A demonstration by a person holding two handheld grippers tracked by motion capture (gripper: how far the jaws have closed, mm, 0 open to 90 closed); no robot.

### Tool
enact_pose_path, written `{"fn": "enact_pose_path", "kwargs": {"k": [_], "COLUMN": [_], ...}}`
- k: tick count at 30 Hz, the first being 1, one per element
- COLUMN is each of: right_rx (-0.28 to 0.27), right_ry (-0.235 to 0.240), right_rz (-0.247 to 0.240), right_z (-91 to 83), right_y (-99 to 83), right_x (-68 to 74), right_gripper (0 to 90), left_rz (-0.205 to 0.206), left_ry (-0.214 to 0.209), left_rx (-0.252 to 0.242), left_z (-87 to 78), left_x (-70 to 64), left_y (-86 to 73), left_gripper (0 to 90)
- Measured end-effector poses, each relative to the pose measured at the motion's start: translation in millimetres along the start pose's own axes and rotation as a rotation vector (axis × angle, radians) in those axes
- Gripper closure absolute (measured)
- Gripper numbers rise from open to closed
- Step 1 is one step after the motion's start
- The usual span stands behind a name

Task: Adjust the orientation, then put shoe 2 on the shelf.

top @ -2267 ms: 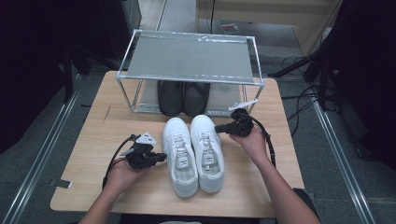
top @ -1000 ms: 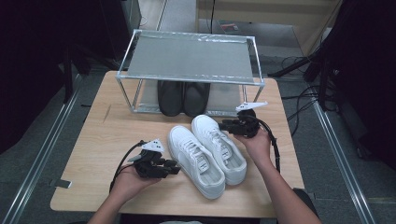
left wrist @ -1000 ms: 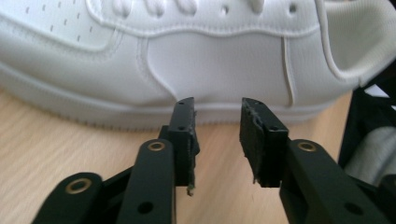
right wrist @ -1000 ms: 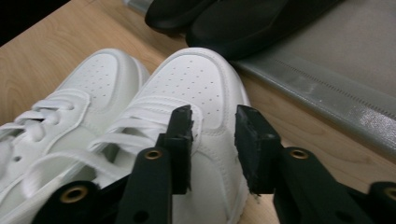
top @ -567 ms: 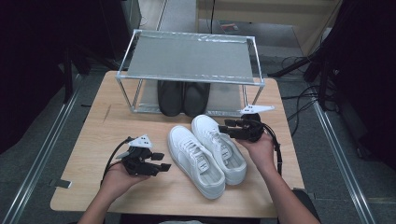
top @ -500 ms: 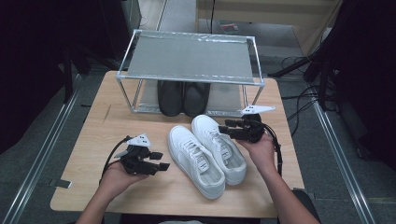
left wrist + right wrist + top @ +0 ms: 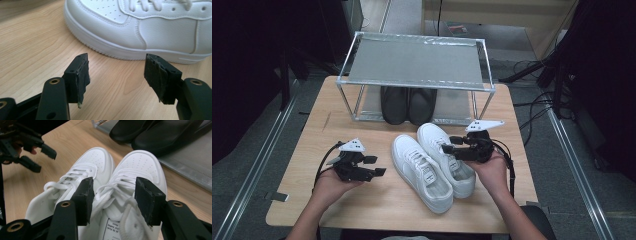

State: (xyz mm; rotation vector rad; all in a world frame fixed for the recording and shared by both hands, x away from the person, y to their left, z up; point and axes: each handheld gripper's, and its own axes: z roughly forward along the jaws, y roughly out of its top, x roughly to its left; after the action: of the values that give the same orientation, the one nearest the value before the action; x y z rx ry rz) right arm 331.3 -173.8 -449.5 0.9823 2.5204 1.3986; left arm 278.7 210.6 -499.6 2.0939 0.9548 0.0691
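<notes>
Likely light yet stiff-soled, the white sneakers (image 7: 432,162) lie mid-table near its front edge, best pinched at the padded collar; the right hand-held gripper (image 7: 454,146) gapes over one, the left hand-held gripper (image 7: 374,165) released alongside.

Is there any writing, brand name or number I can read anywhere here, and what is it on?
Tongue label inside the right-hand white sneaker: a few lines of small dark print, too blurred to read.
Left-hand white sneaker, black shoes under the metal rack, left gripper, right gripper: no text on them.
</notes>
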Motion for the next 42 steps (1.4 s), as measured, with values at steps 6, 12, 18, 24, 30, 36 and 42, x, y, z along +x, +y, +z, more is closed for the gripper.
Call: {"fn": "enact_pose_path", "kwargs": {"k": [6,12,18,24,30,36,42], "right_rx": [-0.008,0.000,0.011,0.019,0.034,0.027,0.042], "right_ry": [-0.006,-0.003,-0.018,-0.028,-0.065,-0.078,-0.106], "right_rz": [-0.018,0.005,0.003,0.003,-0.018,-0.004,0.005], "right_z": [-4.5,-9.6,-10.3,-7.5,-2.8,-6.3,4.5], "right_y": [-4.9,-13.2,-18.9,-23.8,-27.2,-29.5,-34.3], "right_x": [11.7,19.7,29.3,38.2,46.5,51.6,57.3], "right_gripper": [51.0,51.0,49.2,46.7,43.0,41.9,36.7], "left_rz": [-0.004,-0.007,0.004,0.016,0.014,0.005,-0.005], "left_ry": [0.008,0.010,-0.005,-0.001,0.000,-0.008,-0.008], "left_rx": [-0.015,-0.016,-0.020,-0.001,0.001,-0.008,-0.028], "left_z": [-3.3,0.0,6.6,10.8,14.2,14.4,13.8], "left_x": [7.7,14.3,16.4,20.0,23.8,26.2,29.5], "left_y": [1.5,6.6,12.2,19.3,23.0,23.0,24.4], "left_gripper": [37.0,37.0,37.1,37.1,37.1,37.3,37.6]}}
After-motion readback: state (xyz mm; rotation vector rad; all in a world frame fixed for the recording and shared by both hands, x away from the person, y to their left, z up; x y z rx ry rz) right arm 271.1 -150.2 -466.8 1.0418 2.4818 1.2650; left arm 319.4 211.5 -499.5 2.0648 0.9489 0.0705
